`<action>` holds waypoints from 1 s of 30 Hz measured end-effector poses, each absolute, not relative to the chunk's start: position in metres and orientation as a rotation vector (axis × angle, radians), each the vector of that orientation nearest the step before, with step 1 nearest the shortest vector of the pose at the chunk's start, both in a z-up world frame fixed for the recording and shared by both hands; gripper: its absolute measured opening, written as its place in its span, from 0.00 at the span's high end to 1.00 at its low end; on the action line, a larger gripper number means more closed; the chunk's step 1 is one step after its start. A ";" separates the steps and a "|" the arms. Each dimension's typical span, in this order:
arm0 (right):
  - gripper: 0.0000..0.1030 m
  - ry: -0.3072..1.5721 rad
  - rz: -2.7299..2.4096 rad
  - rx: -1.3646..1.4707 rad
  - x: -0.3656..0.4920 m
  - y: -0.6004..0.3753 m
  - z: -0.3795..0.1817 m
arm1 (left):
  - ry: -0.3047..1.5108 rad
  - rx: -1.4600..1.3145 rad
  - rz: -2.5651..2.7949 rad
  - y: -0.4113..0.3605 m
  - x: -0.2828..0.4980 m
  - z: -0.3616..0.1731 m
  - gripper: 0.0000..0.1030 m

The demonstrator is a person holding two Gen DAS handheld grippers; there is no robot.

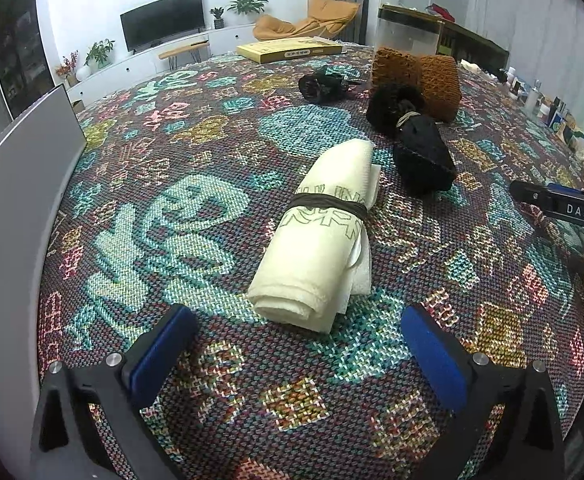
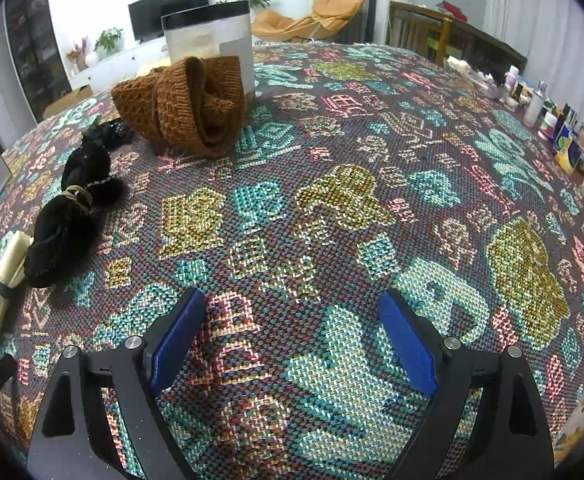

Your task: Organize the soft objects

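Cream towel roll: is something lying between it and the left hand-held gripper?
No. Only bare patterned cloth lies between the open left hand-held gripper and the cream towel roll.

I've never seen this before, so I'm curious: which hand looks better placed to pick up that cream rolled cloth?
Probably the left. The left gripper is open with the cream rolled cloth straight ahead of it. The right gripper faces bare tablecloth; the cloth lies far to its left.
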State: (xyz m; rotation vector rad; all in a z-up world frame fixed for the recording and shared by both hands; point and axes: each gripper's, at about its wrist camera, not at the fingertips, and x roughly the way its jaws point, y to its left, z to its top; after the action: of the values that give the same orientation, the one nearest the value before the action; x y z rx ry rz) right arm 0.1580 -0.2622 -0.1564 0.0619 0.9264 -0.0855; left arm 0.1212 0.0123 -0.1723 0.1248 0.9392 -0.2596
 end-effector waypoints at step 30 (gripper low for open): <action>0.09 0.936 -0.088 0.066 0.167 -0.261 -0.159 | 0.941 0.019 -0.059 0.047 0.182 -0.174 0.00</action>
State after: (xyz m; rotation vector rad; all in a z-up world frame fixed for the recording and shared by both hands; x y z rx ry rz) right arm 0.1673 -0.2608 -0.1585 0.0661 0.9355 -0.0884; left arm 0.1819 0.0471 -0.1740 0.0192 0.9407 -0.0589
